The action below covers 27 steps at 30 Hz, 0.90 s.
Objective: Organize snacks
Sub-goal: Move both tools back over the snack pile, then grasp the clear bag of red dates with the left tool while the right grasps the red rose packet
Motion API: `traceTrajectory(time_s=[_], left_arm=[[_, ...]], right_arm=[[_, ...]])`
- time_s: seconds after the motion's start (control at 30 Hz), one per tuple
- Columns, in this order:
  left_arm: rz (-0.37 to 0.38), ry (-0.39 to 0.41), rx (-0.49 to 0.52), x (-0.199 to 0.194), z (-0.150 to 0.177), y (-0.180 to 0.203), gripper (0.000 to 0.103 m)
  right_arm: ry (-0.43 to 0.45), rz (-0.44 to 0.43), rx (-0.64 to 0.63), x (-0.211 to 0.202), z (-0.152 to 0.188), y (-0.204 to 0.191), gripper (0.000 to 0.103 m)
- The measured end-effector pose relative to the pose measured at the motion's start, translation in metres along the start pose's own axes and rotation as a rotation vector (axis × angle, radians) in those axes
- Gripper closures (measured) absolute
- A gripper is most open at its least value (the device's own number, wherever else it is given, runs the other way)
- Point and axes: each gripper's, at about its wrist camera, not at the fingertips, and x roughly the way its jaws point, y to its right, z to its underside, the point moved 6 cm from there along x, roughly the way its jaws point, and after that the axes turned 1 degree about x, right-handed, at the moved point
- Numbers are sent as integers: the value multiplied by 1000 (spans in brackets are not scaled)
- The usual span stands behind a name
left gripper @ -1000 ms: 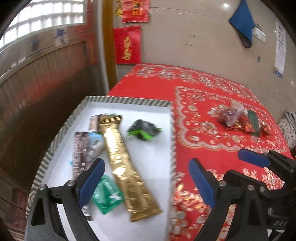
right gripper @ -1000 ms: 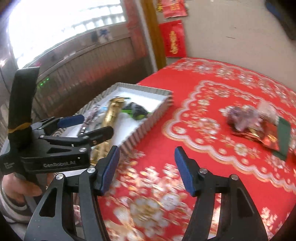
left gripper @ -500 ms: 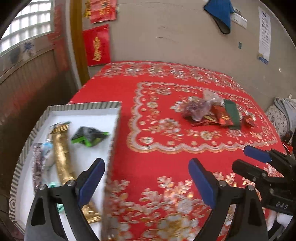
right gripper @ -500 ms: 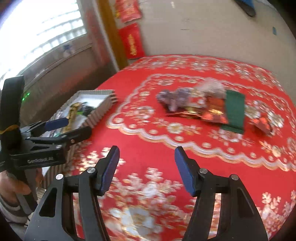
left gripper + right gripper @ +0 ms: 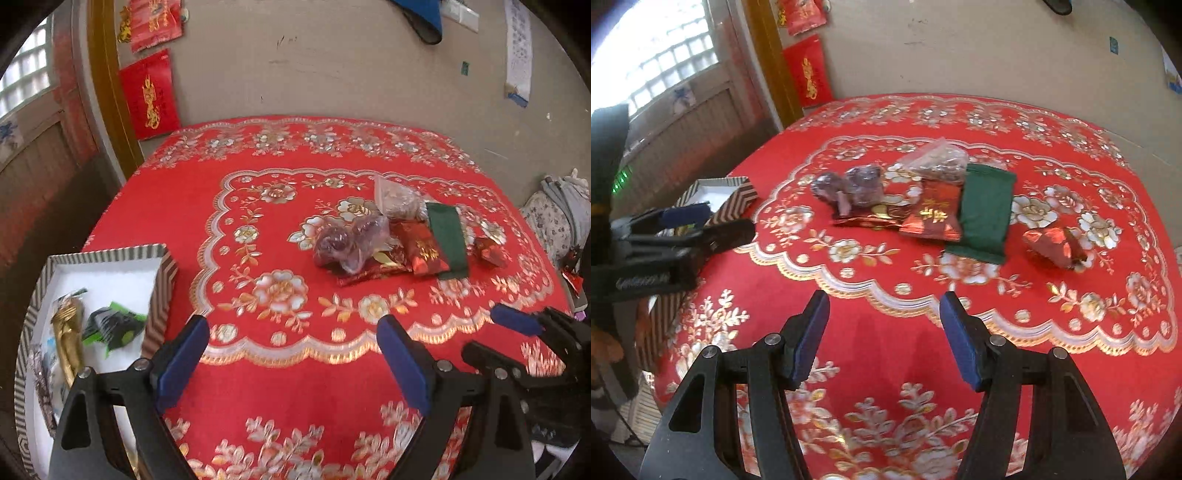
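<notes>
A pile of snacks lies mid-table: a clear bag of purple sweets [image 5: 347,243] [image 5: 853,184], a red packet [image 5: 423,253] [image 5: 936,214], a dark green packet [image 5: 447,236] [image 5: 984,210], a clear bag [image 5: 934,160] and a small red packet [image 5: 1054,245]. A striped tray [image 5: 162,291] [image 5: 737,197] at the left holds a gold stick pack [image 5: 70,339] and a green-black packet [image 5: 114,326]. My left gripper [image 5: 293,354] is open and empty near the table's front. My right gripper [image 5: 882,334] is open and empty, short of the pile.
The round table has a red floral cloth [image 5: 280,206]. A beige wall with red paper signs [image 5: 149,94] stands behind it. A window and wood panelling are at the left. Cloth bundles [image 5: 554,214] lie on the floor at the right.
Both grippers have swung right, from over the tray to facing the snack pile. The tray now sits at the left edge of both views. Both stay open and empty.
</notes>
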Motion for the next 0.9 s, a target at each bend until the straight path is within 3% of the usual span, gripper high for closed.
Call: traceTrajectory(time_s=[0.27, 0.53, 0.8, 0.9], left_arm=[[137, -86, -164, 37, -32, 17, 10], [145, -158, -268, 78, -55, 24, 10], [139, -234, -293, 111, -56, 28, 9], [149, -226, -284, 113, -56, 30, 8]], right_arm=[[-7, 7, -9, 0, -6, 16, 40], [-5, -5, 38, 0, -3, 37, 40], [-22, -13, 68, 7, 2, 48, 39], [-27, -15, 69, 10, 2, 48, 39]])
